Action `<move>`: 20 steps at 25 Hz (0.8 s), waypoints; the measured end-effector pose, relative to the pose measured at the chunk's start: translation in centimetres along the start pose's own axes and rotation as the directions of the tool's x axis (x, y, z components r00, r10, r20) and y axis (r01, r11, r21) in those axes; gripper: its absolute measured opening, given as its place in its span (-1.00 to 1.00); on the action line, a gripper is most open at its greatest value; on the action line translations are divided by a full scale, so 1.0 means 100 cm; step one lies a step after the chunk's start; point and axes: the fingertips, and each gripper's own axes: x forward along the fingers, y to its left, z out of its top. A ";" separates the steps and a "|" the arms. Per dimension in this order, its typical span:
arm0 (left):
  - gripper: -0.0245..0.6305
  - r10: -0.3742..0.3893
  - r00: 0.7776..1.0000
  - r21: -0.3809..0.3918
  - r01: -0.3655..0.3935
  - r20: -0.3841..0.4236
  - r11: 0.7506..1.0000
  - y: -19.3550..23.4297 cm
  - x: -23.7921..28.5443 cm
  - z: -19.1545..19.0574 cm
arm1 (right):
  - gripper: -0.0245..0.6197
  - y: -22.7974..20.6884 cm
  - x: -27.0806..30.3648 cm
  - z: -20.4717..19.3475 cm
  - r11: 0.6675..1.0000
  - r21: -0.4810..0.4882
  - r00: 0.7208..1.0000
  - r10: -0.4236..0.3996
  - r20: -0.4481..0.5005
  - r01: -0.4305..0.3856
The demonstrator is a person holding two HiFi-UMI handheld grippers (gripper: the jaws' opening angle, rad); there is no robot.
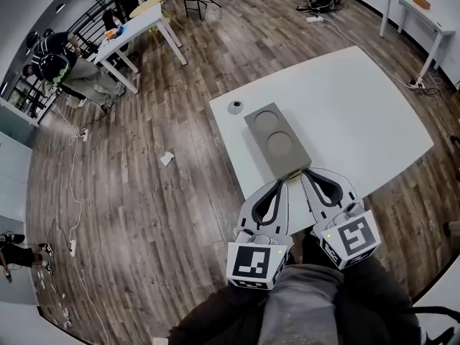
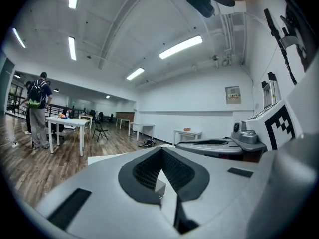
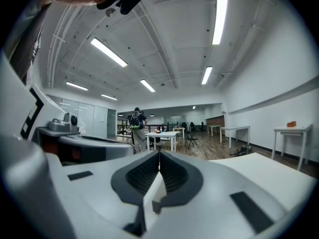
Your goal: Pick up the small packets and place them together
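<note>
Left gripper [image 1: 282,184] and right gripper [image 1: 307,172] — both pressed together, empty — sit at the gray tray's [image 1: 295,157] six o'clock end.

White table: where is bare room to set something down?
Bare: the wide table right of the grey tray, up to its far and right edges. Crowded: the near edge, where the left gripper and right gripper lie by the tray's end.

An open-plan office or lab hall: scattered white tables [image 1: 345,121], wood-plank floor [image 1: 144,192], ceiling strip lights [image 3: 219,14].
</note>
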 end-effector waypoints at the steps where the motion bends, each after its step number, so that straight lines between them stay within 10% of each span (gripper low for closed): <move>1: -0.92 0.002 1.000 -0.005 -0.002 -0.002 1.000 0.002 0.000 -0.001 | -0.91 0.000 0.002 0.000 1.000 0.000 1.000 0.000 -0.001 0.000; 13: -0.92 -0.009 0.996 -0.036 0.006 -0.084 0.999 0.010 0.005 -0.100 | -0.91 0.012 0.014 -0.140 0.999 0.054 0.990 0.005 -0.143 0.003; 20: -0.92 -0.019 0.994 -0.014 0.018 -0.103 1.000 0.012 0.001 -0.079 | -0.91 0.011 0.017 -0.127 0.996 0.090 0.989 -0.017 -0.149 0.030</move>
